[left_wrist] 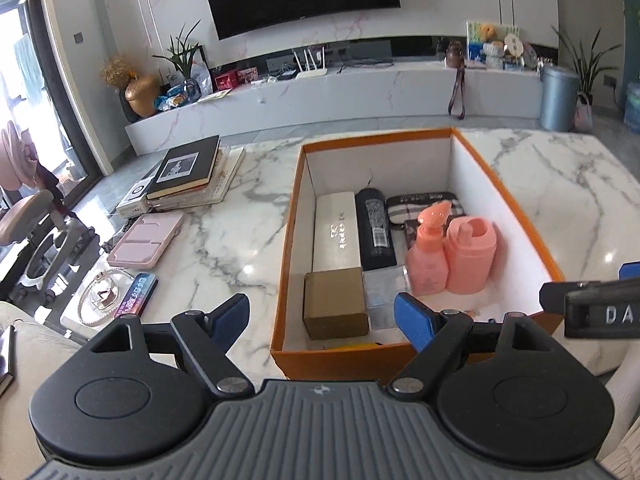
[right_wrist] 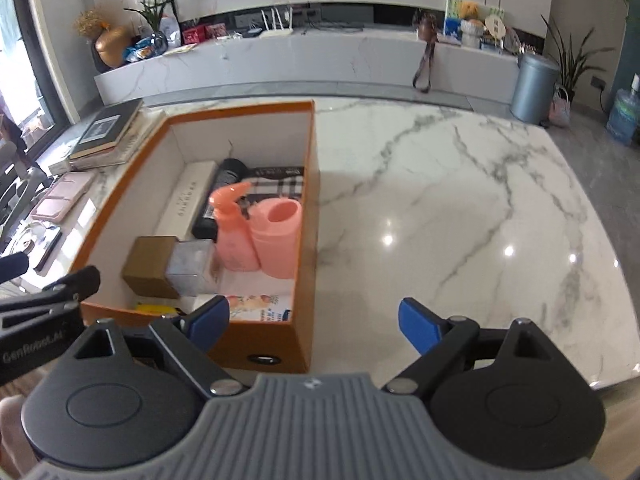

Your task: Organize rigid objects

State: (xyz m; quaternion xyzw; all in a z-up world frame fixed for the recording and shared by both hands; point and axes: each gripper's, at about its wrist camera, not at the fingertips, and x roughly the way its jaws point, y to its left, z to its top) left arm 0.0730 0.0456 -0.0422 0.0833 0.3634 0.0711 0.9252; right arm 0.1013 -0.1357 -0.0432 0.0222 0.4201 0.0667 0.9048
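An orange box [left_wrist: 294,184] with white inner walls stands on the marble table; it also shows in the right wrist view [right_wrist: 308,184]. Inside lie a long white box [left_wrist: 334,232], a black bottle [left_wrist: 374,228], a plaid pouch [left_wrist: 420,206], a pink pump bottle [left_wrist: 428,256], a pink cup [left_wrist: 470,256], a brown carton [left_wrist: 335,308] and a clear case [left_wrist: 382,294]. My left gripper [left_wrist: 322,318] is open and empty at the box's near end. My right gripper [right_wrist: 314,322] is open and empty at the box's near right corner.
A stack of books [left_wrist: 188,172], a pink case [left_wrist: 146,240], a glass dish [left_wrist: 106,294] and a colourful flat pack [left_wrist: 136,294] lie on the table left of the box. The marble top [right_wrist: 460,216] stretches right of the box. A TV bench runs behind.
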